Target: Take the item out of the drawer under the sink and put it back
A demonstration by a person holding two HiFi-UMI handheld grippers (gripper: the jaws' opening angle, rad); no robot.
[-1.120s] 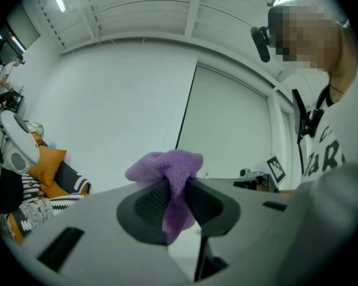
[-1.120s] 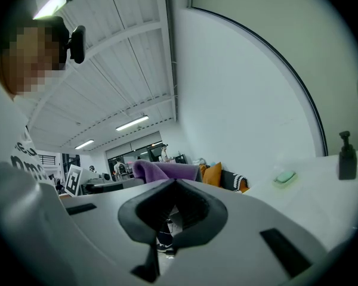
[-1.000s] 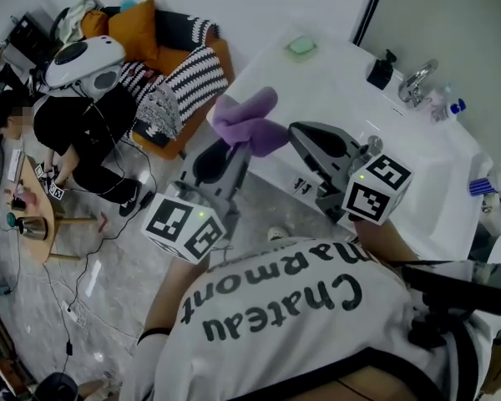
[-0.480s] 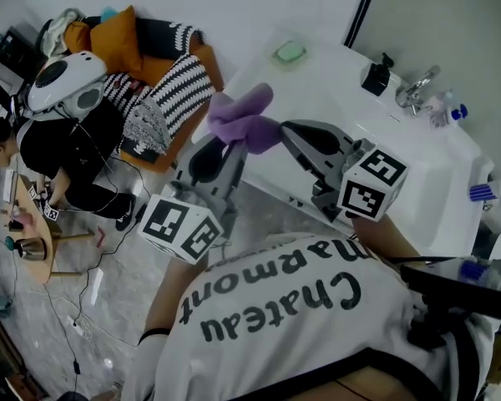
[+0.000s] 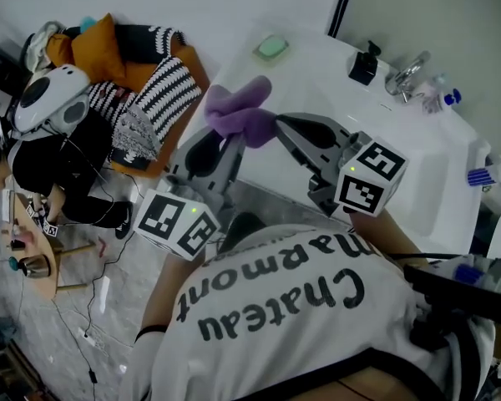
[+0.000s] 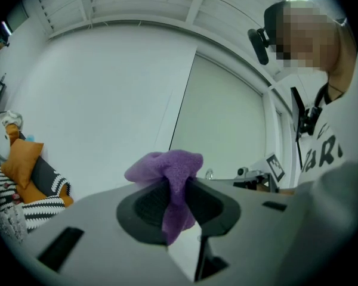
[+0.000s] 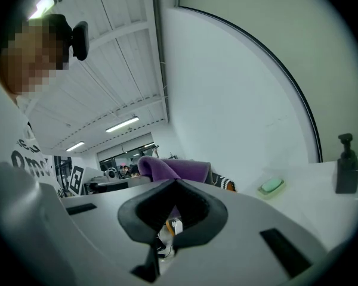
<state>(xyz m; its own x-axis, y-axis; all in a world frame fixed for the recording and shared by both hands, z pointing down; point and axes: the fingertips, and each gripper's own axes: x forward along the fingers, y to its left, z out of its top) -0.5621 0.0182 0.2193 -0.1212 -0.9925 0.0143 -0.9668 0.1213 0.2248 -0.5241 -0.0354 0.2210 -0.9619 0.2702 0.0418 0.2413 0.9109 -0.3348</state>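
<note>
- The purple cloth [image 5: 236, 114] is the item. It hangs in the air in front of the person, by the near edge of the white sink counter [image 5: 317, 82] and above the floor. No drawer shows in any view.
- It looks soft, light and limp. It bunches into folds above the pads and a tail droops below them, so it likely sags and swings when carried.
- It looks fuzzy rather than slick and unlikely to break. The main risk I judge is a loose fold catching on a drawer edge.
- The best hold is a pinch through the bunched middle, as it is gripped now; a hold on an edge would let most of it dangle.
- The left gripper [image 5: 230, 137] pinches the cloth between its ribbed pads, with the fabric squeezed in the gap.
- The right gripper [image 5: 281, 124] has its tips pressed together with nothing between them, and it sits just beside the cloth.
- The cloth shows no label or print.
- The person's white shirt [image 5: 275, 299] reads "Chateau Marmont" in black letters, upside down in the head view.
- Each gripper's cube carries black-and-white square markers and no words.
- On the counter stand a green soap [image 5: 271, 47], a dark pump bottle [image 5: 363, 63] and a faucet [image 5: 405, 73]; any labels there are too small to read.
</note>
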